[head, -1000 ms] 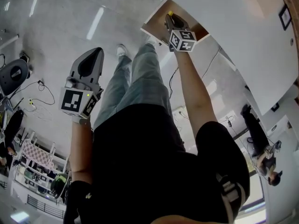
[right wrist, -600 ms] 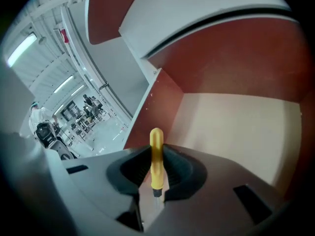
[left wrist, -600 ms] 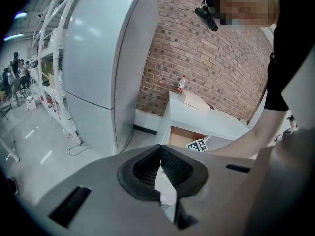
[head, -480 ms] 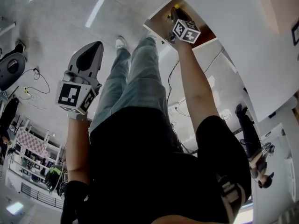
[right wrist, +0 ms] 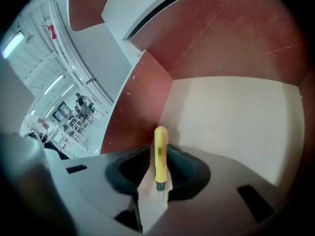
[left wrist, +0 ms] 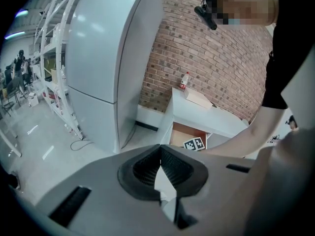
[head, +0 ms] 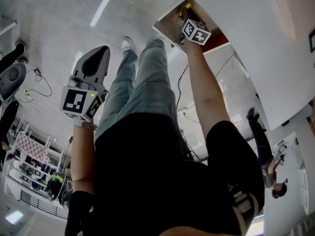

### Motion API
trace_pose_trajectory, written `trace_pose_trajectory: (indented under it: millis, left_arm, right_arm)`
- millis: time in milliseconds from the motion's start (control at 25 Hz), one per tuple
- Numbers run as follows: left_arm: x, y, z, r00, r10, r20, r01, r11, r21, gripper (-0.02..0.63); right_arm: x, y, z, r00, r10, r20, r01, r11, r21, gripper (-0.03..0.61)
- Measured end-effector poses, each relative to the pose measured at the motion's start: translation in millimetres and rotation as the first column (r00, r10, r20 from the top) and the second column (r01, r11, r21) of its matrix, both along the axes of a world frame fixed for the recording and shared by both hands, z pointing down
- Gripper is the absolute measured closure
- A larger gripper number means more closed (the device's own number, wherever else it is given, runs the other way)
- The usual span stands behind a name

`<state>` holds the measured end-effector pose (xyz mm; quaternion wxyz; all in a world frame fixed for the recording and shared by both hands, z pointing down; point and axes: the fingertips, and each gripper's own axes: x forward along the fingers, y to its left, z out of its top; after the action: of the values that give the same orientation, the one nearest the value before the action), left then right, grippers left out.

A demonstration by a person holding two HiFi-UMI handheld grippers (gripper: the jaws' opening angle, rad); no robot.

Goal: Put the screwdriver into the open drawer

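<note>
right claw [right wrist: 158, 150] opening with the screwdriver [right wrist: 160, 163] between its pads, low inside the open drawer [right wrist: 236, 117]; looks light, stiff, smooth plastic so likely slippery, best gripped mid-handle, not the shaft; left claw [left wrist: 160, 147] closed, empty.

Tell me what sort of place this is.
Probably a lab or workshop rather than a home: a bare brick wall, tall white metal racks, and a loose cable trailing over the pale floor.
</note>
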<state>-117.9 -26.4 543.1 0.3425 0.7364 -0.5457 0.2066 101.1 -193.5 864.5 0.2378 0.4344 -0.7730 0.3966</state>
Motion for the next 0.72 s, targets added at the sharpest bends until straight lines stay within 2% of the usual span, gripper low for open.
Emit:
trace_pose_trajectory:
  millis: [200,480,600,720]
  left_arm:
    - [2.6,1.6,-2.9,1.000,0.001,-0.007,-0.001,1.000,0.005,0.611]
    - [-2.0,0.7,-19.2,1.000,0.002,-0.030,-0.001,0.999,0.036,0.611]
    - [-7.6,0.3,-29.3,0.999,-0.005,-0.045,0.007,0.998,0.057,0.611]
    - [-12.2,-0.5,-44.1,0.999,-0.011,-0.052,0.016,0.996,0.087,0.611]
  right_arm:
    - [4.9,4.7,3.1,0.999,0.010,-0.033,-0.010,1.000,-0.017,0.440]
    - [-5.2,3.0,-41.3,1.000,-0.001,-0.024,0.002,0.999,0.036,0.443]
    - [-10.8,8.1,-66.4,0.999,-0.020,-0.029,0.022,0.997,0.072,0.461]
    - [-17.5,13.0,-105.4,0.999,-0.043,-0.033,0.047,0.991,0.128,0.530]
